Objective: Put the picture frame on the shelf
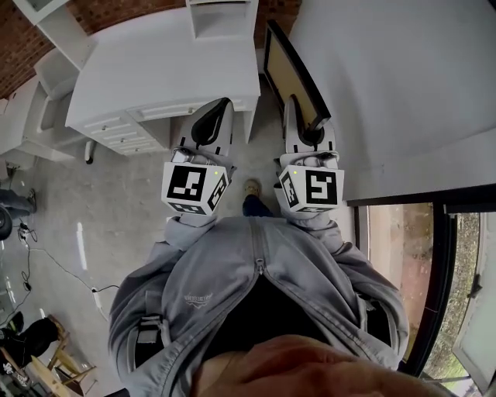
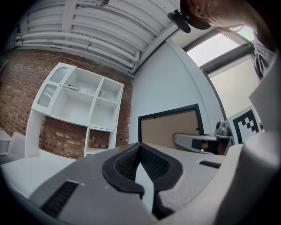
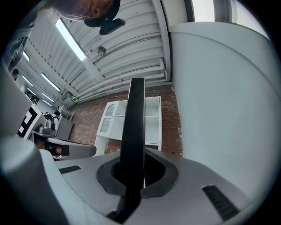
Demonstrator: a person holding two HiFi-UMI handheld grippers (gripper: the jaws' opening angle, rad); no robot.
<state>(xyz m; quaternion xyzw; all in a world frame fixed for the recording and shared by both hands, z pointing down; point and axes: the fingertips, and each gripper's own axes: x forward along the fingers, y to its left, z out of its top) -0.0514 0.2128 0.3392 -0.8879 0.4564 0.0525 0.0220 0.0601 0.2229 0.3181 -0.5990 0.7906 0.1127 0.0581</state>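
Since our right gripper (image 1: 301, 116) clenched the picture frame (image 1: 288, 74) upright off the desk's (image 1: 155, 70) right edge, our left gripper (image 1: 217, 112) closed empty, we judged placing on the shelf (image 1: 221, 17) undone.

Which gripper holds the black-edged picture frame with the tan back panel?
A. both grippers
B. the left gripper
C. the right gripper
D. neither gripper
C: the right gripper has its jaws closed on the thin edge of the black-edged picture frame, while the left gripper is shut with nothing between its jaws.
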